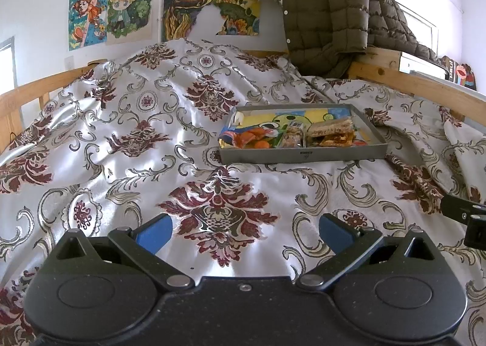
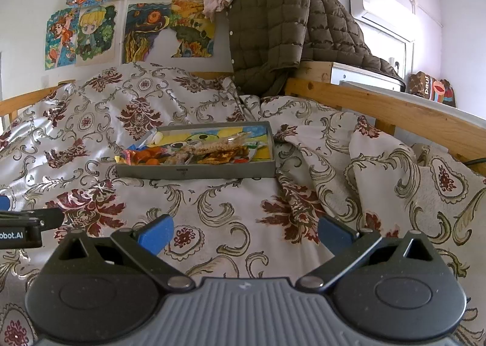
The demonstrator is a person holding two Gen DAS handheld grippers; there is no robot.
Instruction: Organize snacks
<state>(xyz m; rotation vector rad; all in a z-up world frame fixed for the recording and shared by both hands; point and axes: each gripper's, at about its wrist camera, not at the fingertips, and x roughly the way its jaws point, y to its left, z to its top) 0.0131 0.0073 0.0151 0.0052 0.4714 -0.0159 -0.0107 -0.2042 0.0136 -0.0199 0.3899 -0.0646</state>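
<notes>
Blue-padded fingers of the left gripper (image 1: 244,232) stand wide apart over the floral bedspread (image 1: 152,139), gripping nothing; the right gripper (image 2: 244,232) hangs just as wide and bare. Well ahead of both, a grey tray (image 1: 303,156) rests on the cover, snacks (image 2: 194,151) heaped inside it (orange wrappers on its left side, paler packets beside them)

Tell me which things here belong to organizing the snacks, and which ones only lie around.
Belong to the job:
- grey tray
- orange snack packets
- wrapped snack bars
- left gripper and right gripper, jaws open

Only lying around:
- patterned bedspread
- quilted jacket
- wall drawings
- air conditioner
</notes>
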